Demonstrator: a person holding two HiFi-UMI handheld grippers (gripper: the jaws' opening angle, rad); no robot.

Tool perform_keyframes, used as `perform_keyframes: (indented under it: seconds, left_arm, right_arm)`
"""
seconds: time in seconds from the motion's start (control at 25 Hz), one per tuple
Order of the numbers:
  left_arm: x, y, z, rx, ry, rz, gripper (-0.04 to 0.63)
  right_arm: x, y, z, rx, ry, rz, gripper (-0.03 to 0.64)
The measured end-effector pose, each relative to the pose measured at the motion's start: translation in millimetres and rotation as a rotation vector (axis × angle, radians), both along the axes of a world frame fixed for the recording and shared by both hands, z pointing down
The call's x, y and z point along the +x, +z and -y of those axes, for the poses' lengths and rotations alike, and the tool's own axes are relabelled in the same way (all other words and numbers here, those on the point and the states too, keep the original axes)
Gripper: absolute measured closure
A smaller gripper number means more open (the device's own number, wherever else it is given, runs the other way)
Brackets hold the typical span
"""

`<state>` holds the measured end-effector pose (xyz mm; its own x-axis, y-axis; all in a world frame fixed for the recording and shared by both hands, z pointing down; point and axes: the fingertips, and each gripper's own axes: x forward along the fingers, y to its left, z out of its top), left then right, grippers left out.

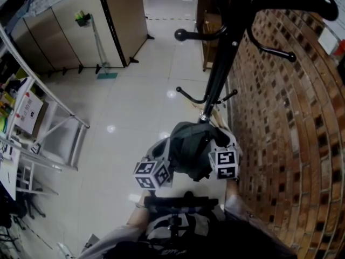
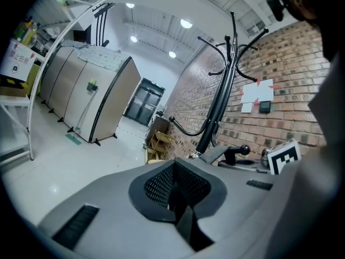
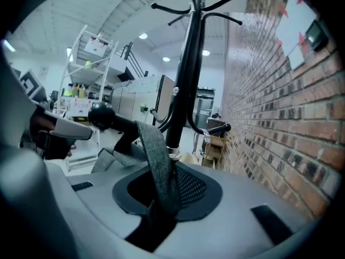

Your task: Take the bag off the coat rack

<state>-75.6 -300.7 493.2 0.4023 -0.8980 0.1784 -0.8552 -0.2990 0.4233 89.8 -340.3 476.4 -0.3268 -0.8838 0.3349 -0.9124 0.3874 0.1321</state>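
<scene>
A dark grey bag (image 1: 191,147) hangs low against the black coat rack (image 1: 221,69), between my two grippers. In the right gripper view its grey strap (image 3: 156,155) runs from a ball-tipped peg (image 3: 99,115) down into my right gripper (image 3: 156,209), whose jaws are closed on it. The right gripper (image 1: 218,142) sits at the bag's right side, close to the pole. My left gripper (image 1: 164,155) is against the bag's left side. In the left gripper view the left gripper (image 2: 180,209) shows only a dark slot, so I cannot tell how its jaws stand. The rack pole (image 2: 218,101) rises just ahead.
A brick wall (image 1: 291,134) runs close along the right of the rack. A metal shelf frame (image 1: 54,128) stands at the left, beige cabinets (image 1: 75,31) at the back left, a wooden shelf unit (image 1: 210,31) behind the rack. Upper rack hooks (image 1: 302,4) jut out overhead.
</scene>
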Motion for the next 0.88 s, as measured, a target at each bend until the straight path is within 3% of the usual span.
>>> perform_keyframes:
  seconds: [0.2, 0.36, 0.56, 0.88]
  left_arm:
    - [-1.1, -1.1, -0.5, 0.003, -0.009, 0.0, 0.588]
    - [-7.8, -1.9, -1.6, 0.002, -0.027, -0.003, 0.588]
    - [-16.7, 0.2, -6.5, -0.005, -0.044, -0.008, 0.588]
    - [-22.0, 9.5, -16.0, -0.032, -0.045, -0.026, 0.588]
  right_arm:
    - [8.8, -12.7, -2.6, -0.003, 0.066, 0.159, 0.543]
    - [7.6, -25.3, -8.1, 0.003, 0.078, 0.221, 0.543]
    - [5.9, -41.6, -20.9, 0.01, 0.079, 0.233, 0.543]
    - [4.8, -65.5, -45.9, 0.041, 0.061, 0.159, 0.543]
